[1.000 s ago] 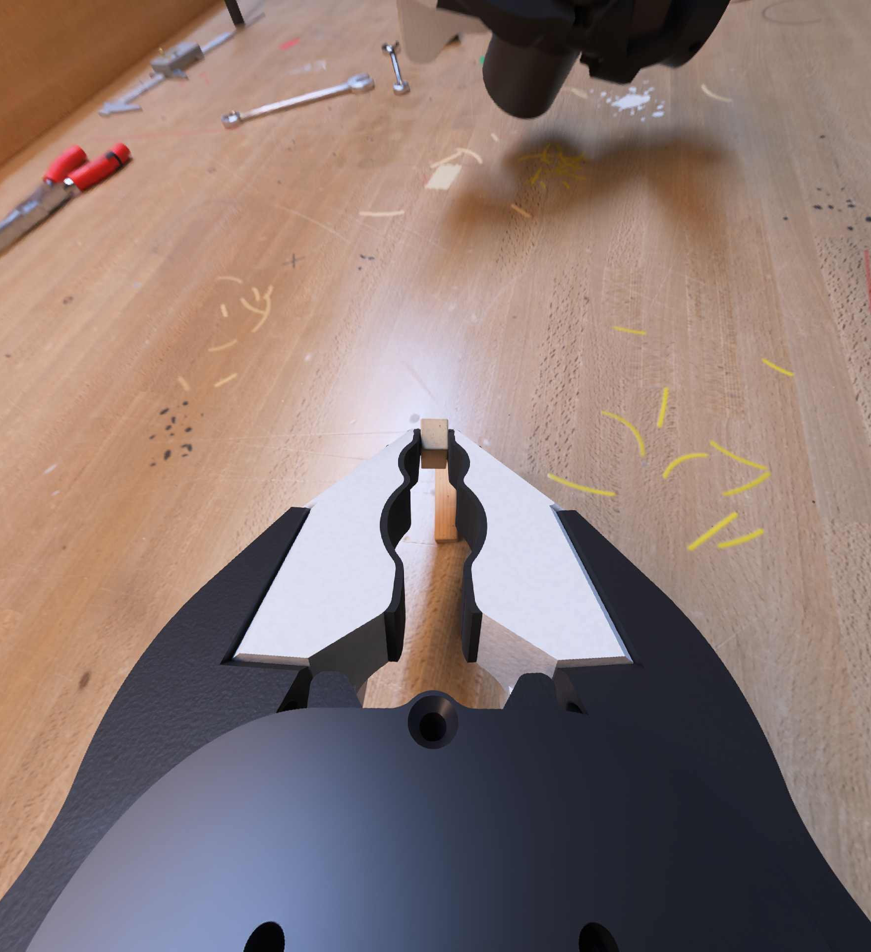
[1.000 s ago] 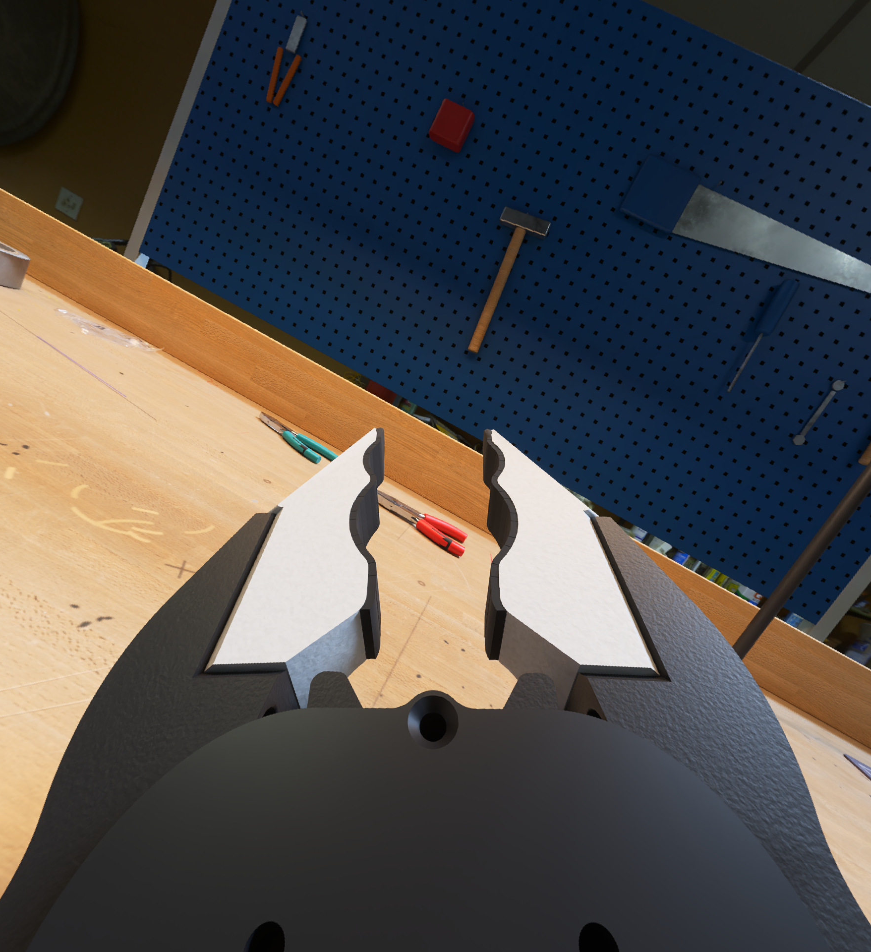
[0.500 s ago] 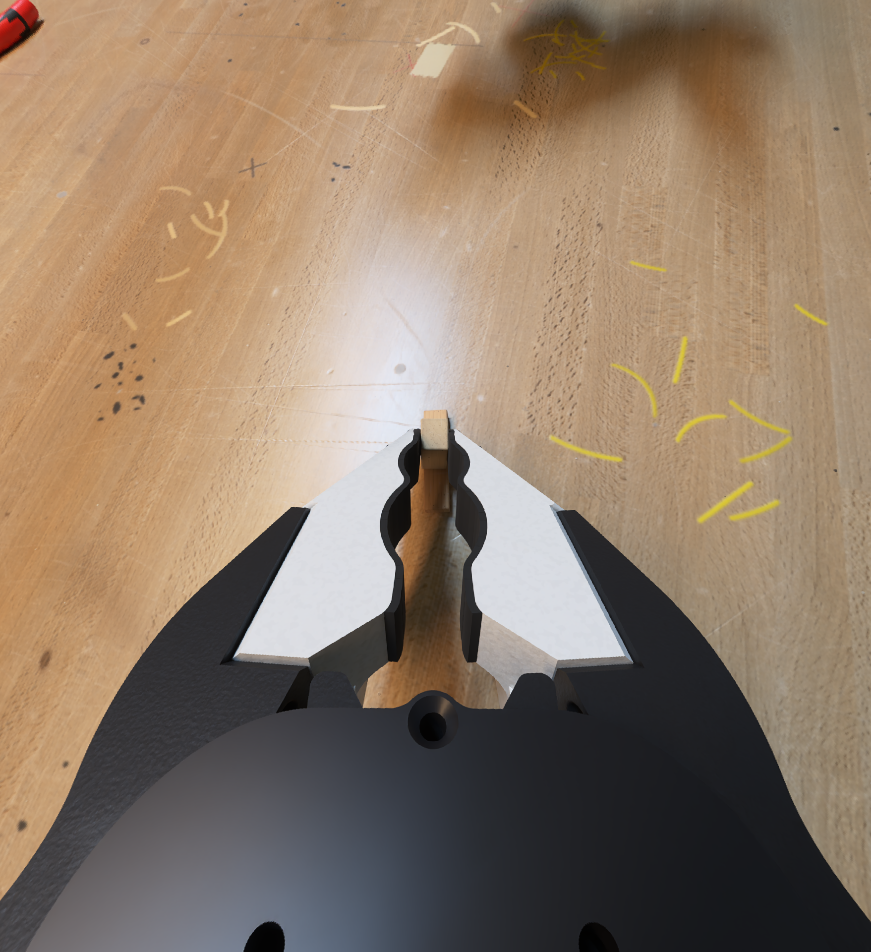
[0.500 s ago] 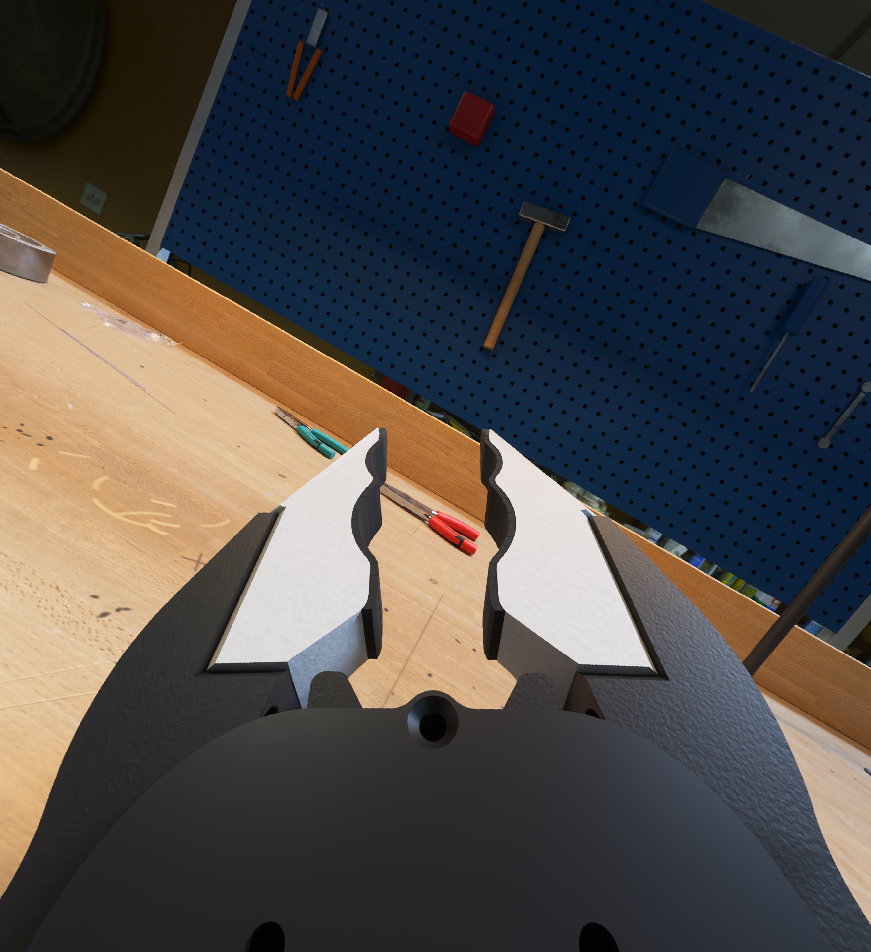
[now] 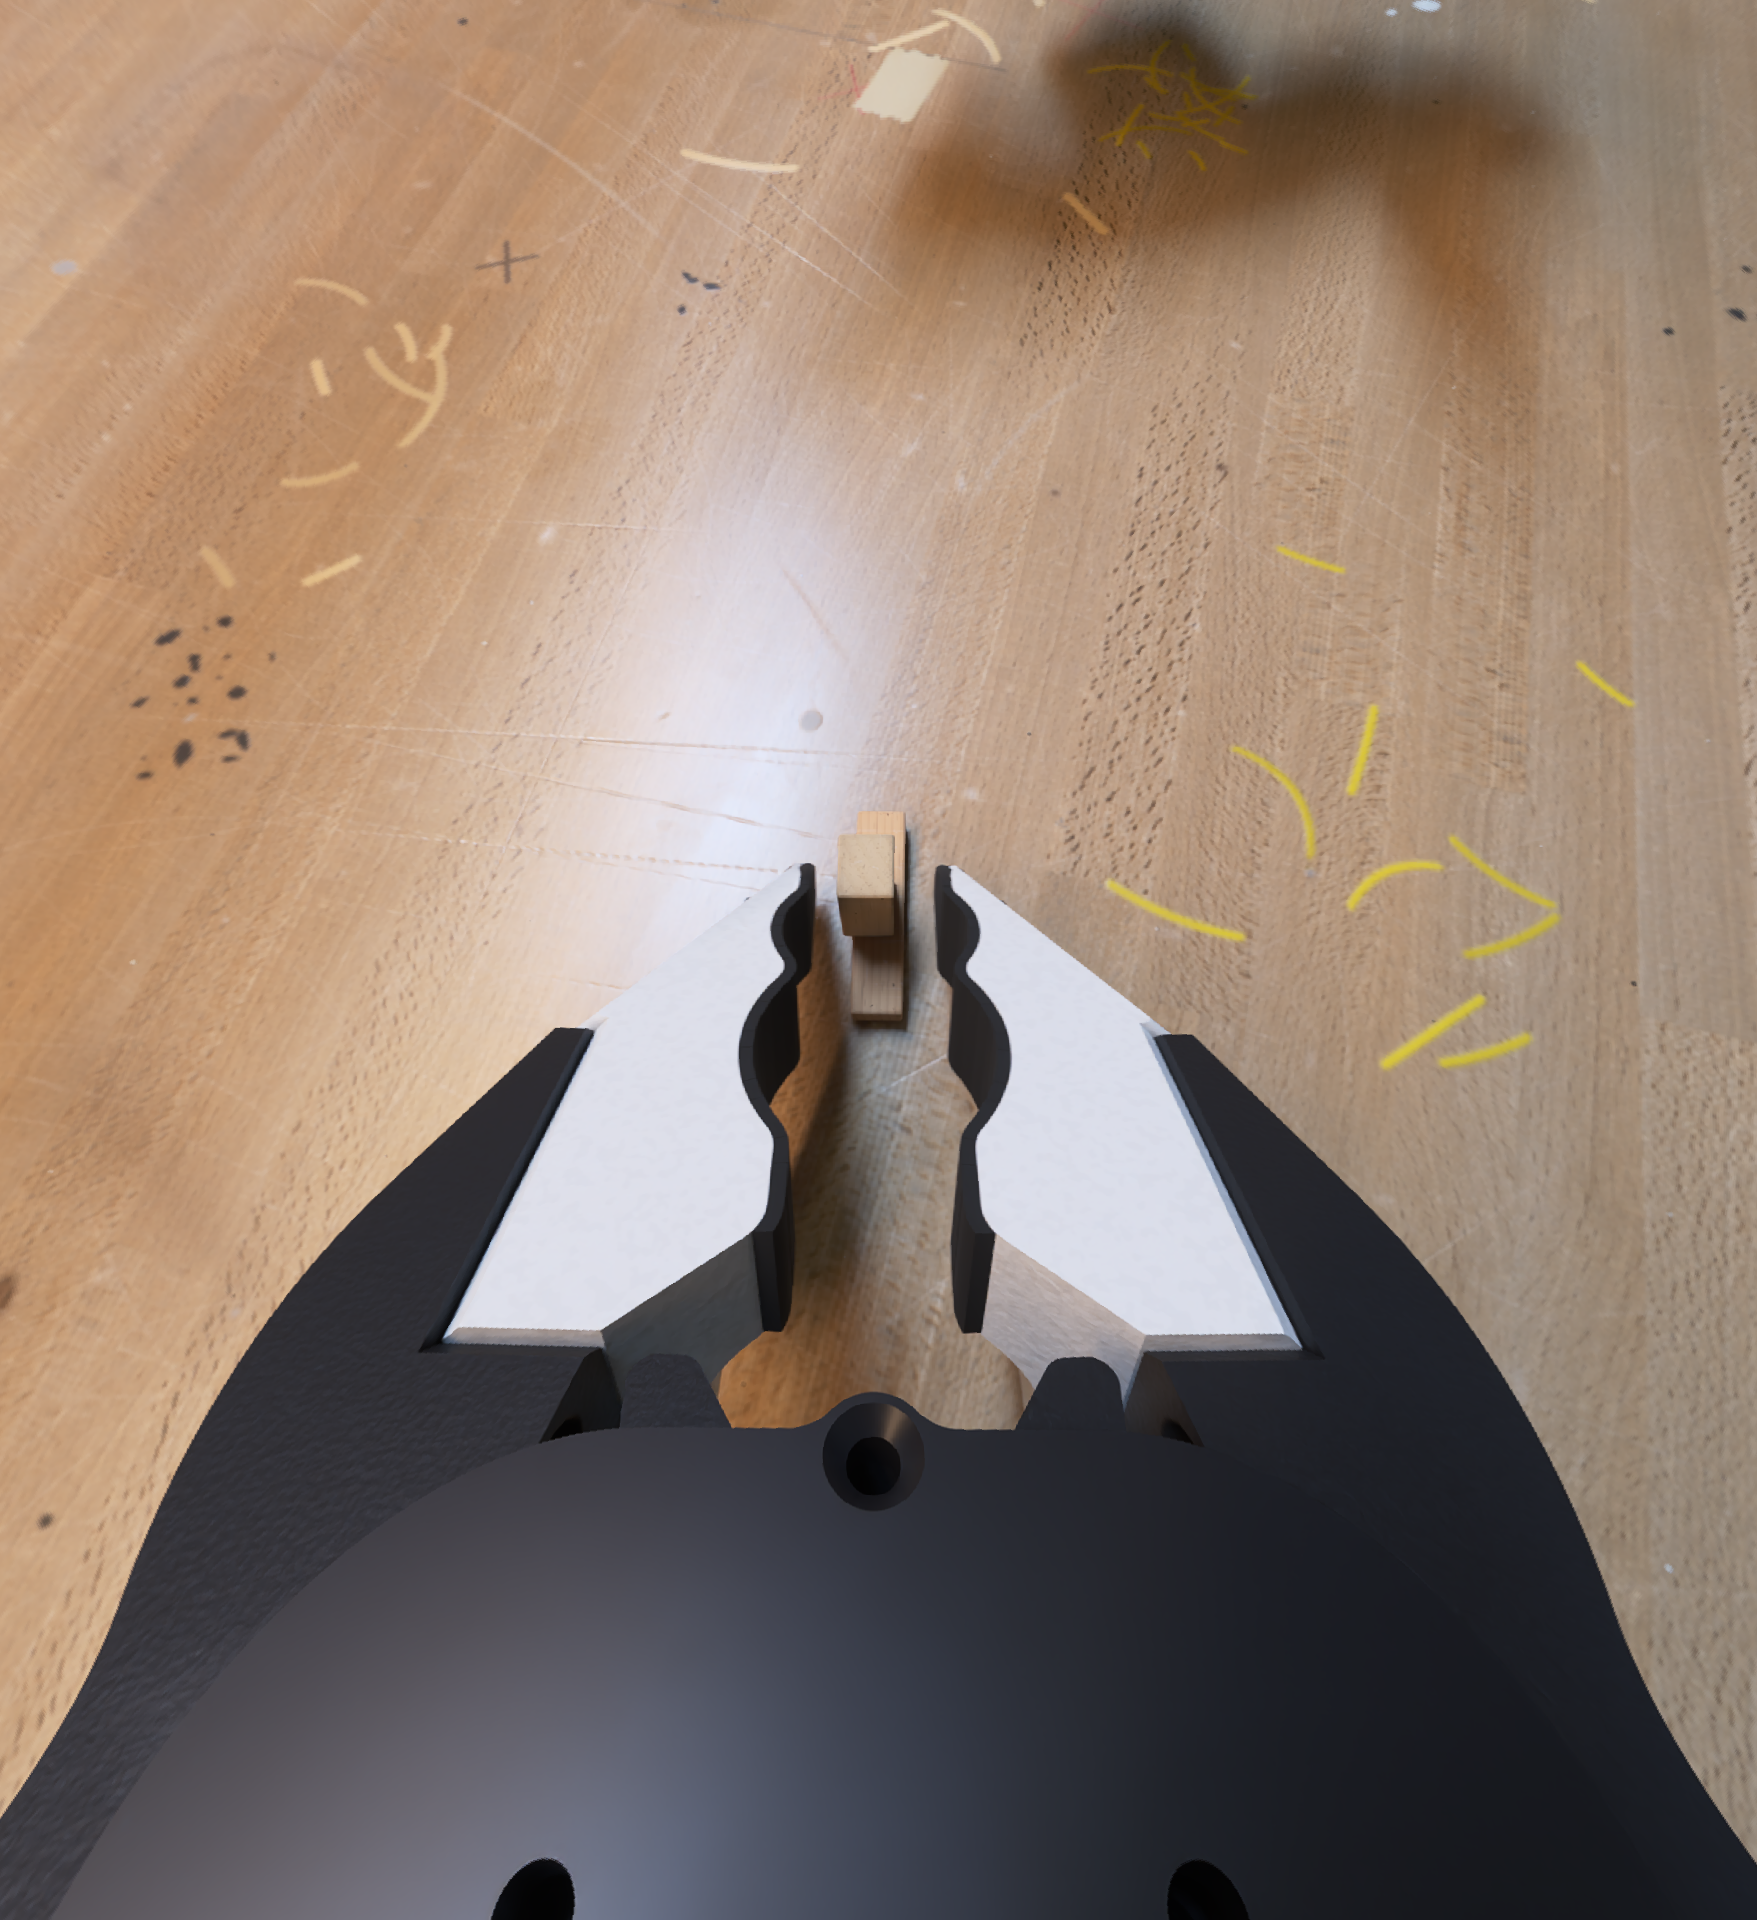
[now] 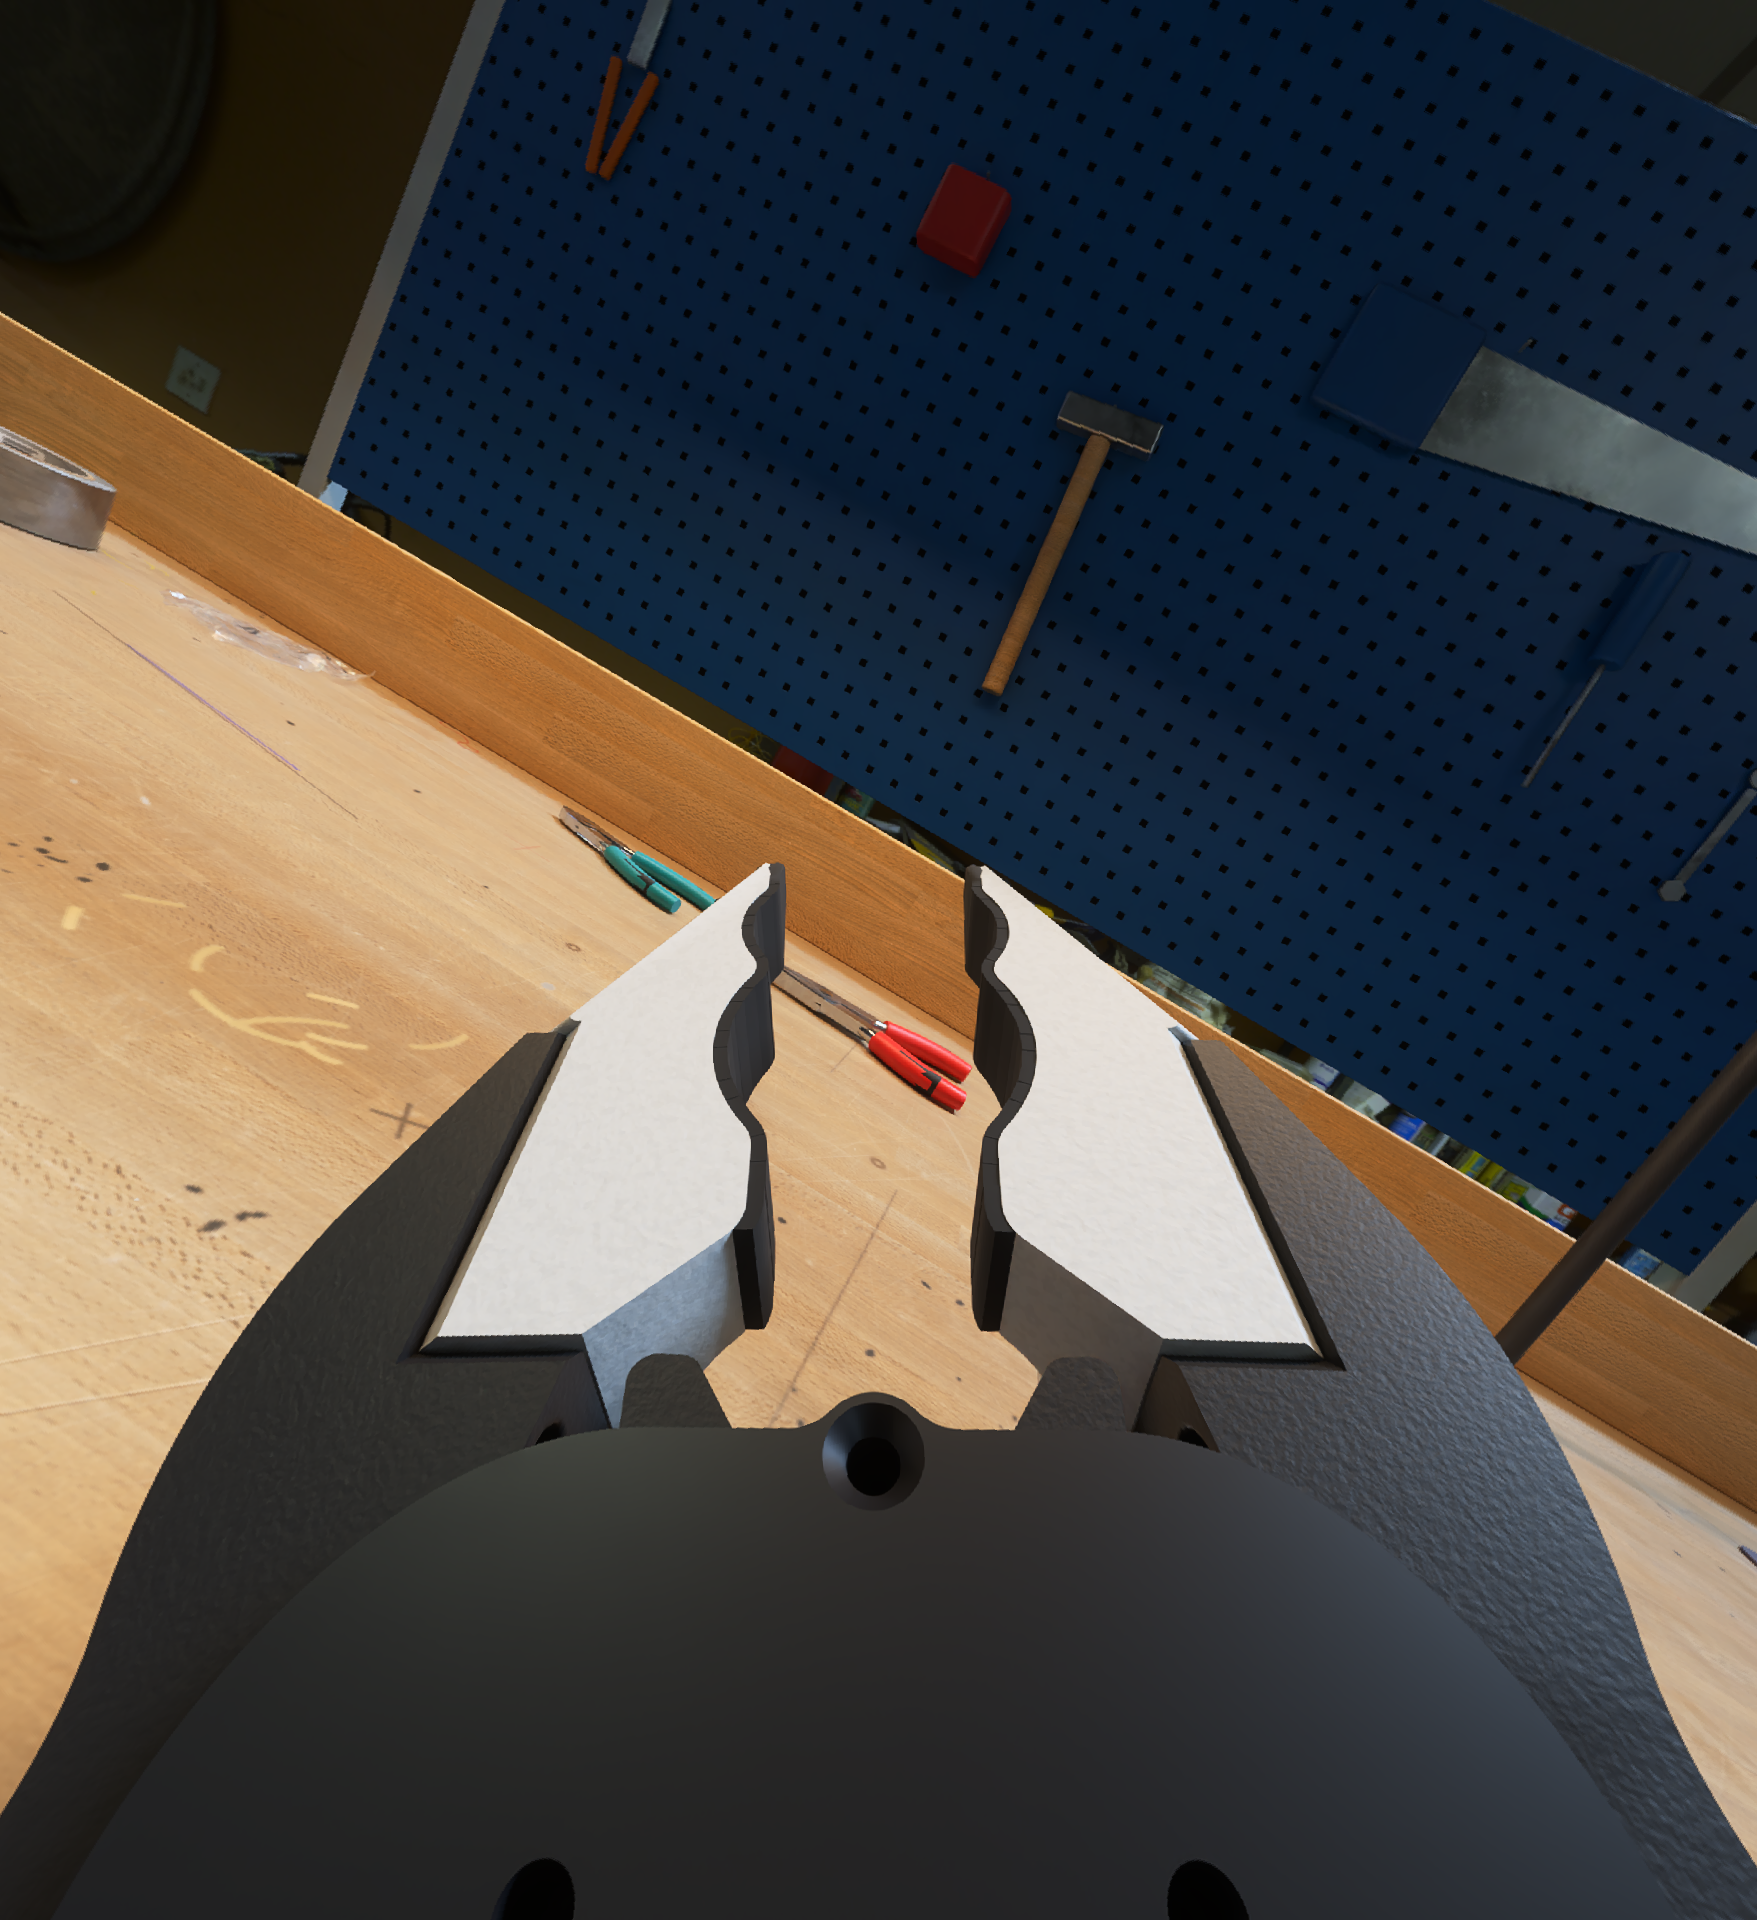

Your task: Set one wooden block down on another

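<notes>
In the left wrist view a small pale wooden block [image 5: 867, 900] rests on top of a longer flat wooden block [image 5: 880, 987] that lies on the workbench. My left gripper [image 5: 873, 883] is open, its fingertips on either side of the small block with a gap on both sides. My right gripper [image 6: 872, 883] is open and empty, held above the bench and pointing toward the back wall. No block shows in the right wrist view.
Yellow shavings [image 5: 1414, 883] lie right of the blocks, pale ones [image 5: 386, 384] far left. The other gripper's shadow [image 5: 1269, 177] falls ahead. Red-handled pliers [image 6: 905, 1055], teal-handled pliers [image 6: 645, 873], a metal ring [image 6: 12, 478] and a wooden rail [image 6: 541, 707] sit before a blue pegboard [image 6: 1269, 644].
My left gripper has opened and let go of the small block, which now rests on the longer block. The right gripper has shifted slightly, still open.
</notes>
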